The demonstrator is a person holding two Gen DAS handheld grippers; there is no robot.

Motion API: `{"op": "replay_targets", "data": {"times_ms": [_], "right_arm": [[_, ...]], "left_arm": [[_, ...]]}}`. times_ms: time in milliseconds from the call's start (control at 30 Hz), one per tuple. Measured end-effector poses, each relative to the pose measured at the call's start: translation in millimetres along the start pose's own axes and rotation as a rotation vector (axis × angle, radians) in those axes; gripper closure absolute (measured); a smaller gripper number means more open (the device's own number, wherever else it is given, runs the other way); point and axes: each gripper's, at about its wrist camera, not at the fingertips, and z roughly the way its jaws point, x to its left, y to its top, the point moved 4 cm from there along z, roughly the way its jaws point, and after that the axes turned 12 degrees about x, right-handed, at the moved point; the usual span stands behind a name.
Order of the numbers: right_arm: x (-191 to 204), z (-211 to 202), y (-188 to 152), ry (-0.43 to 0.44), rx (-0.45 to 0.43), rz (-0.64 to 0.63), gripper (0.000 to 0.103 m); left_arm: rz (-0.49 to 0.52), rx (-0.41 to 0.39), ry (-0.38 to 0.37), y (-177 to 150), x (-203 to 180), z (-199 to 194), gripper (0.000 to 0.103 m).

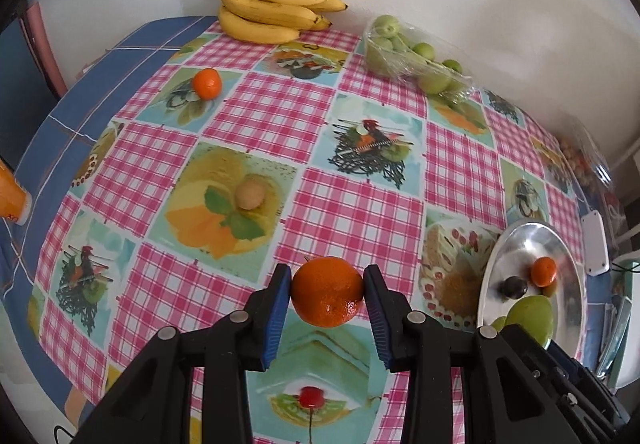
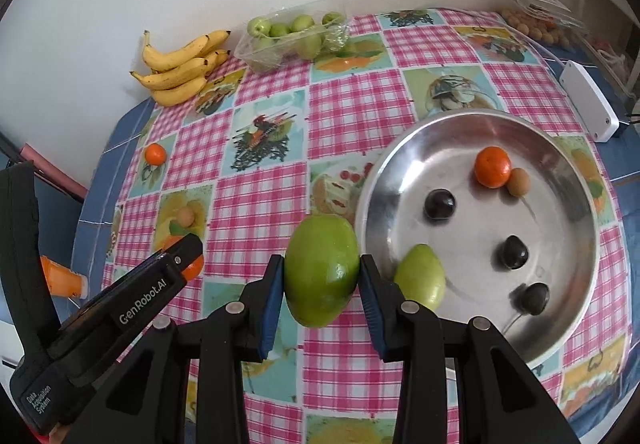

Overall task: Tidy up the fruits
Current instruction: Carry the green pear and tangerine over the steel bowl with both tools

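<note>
On the checked tablecloth (image 1: 360,212), the left gripper (image 1: 327,294) clamps a firm, light mandarin (image 1: 327,292) across its middle while the right gripper (image 2: 322,272) pinches a smooth, likely slippery green mango (image 2: 322,270) beside the steel bowl (image 2: 580,304).

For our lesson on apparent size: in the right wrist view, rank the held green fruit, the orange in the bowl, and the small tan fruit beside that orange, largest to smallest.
1. Green fruit, though it sits nearest the camera, which inflates it.
2. Orange.
3. Tan fruit.
</note>
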Motion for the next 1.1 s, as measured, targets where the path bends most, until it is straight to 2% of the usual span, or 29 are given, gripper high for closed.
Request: {"op": "replay_targets", "data": {"times_ms": [333, 500, 867, 1100], "right_arm": [[-48, 0, 2, -0.030, 0.019, 0.096, 0.065], [-78, -6, 2, -0.049, 0.011, 0.160, 0.064], [-146, -19, -4, -0.026, -0.007, 0.328, 0.064], [-170, -23, -5, -0.054, -0.017, 0.360, 0.064]], "left_arm": [[0.068, 0.023, -0.005, -12, -36, 10, 0.063], [0.138, 0.027, -0.014, -22, -64, 10, 0.063], [0.294, 0.028, -0.049, -48, -119, 6, 0.063], [0.376, 0.037, -0.077, -61, -150, 10, 0.063]]}}
